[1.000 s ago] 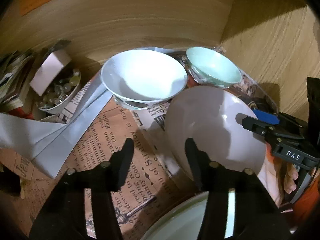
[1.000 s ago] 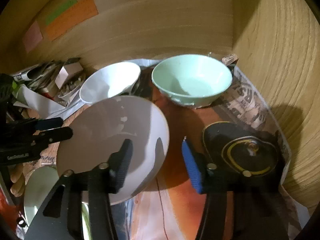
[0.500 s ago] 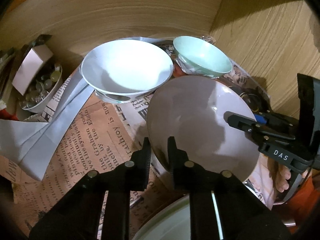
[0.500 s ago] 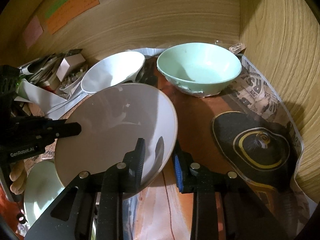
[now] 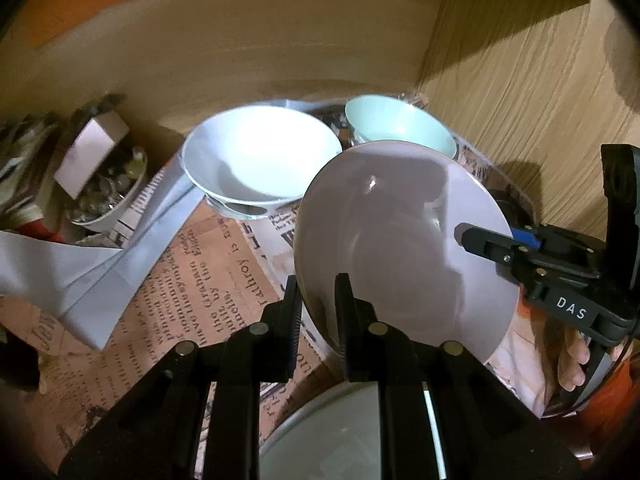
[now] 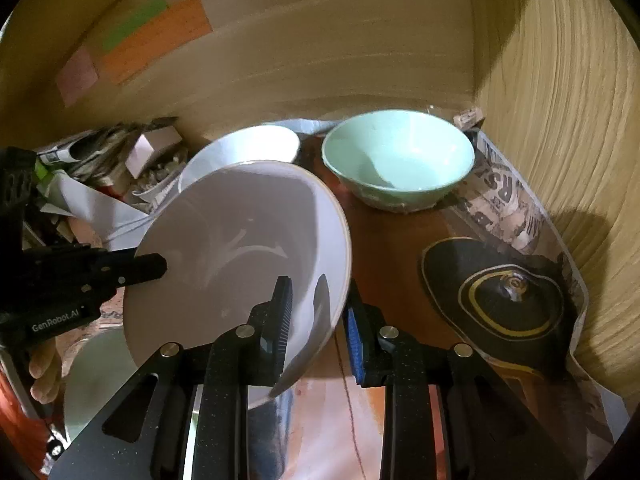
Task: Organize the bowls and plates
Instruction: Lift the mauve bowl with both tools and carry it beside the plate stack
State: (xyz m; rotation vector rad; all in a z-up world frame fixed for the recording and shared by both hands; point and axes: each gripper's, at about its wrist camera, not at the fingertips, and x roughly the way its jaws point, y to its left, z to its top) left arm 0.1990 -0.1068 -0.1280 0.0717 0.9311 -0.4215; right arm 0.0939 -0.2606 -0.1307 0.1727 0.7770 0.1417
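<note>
A pale lilac bowl [image 5: 404,240] hangs tilted above the shelf, held by both grippers. My left gripper [image 5: 316,292] is shut on its near-left rim. My right gripper [image 6: 318,300] is shut on its right rim; the bowl also shows in the right wrist view [image 6: 240,248]. Behind it a white bowl [image 5: 260,156] and a mint green bowl [image 6: 396,160] stand on the newspaper-lined shelf. A pale green plate [image 5: 340,440] lies below, near the front.
Wooden walls [image 6: 560,100] close the back and right side. A black lid with a gold ring [image 6: 508,296] lies at right. A small bowl of trinkets with a box [image 5: 100,176] and grey paper strips [image 5: 80,264] sit at left.
Both grippers closed on the lilac bowl's rim, one on each side, and lifted it up and a little toward the back. The other bowls have not moved.
</note>
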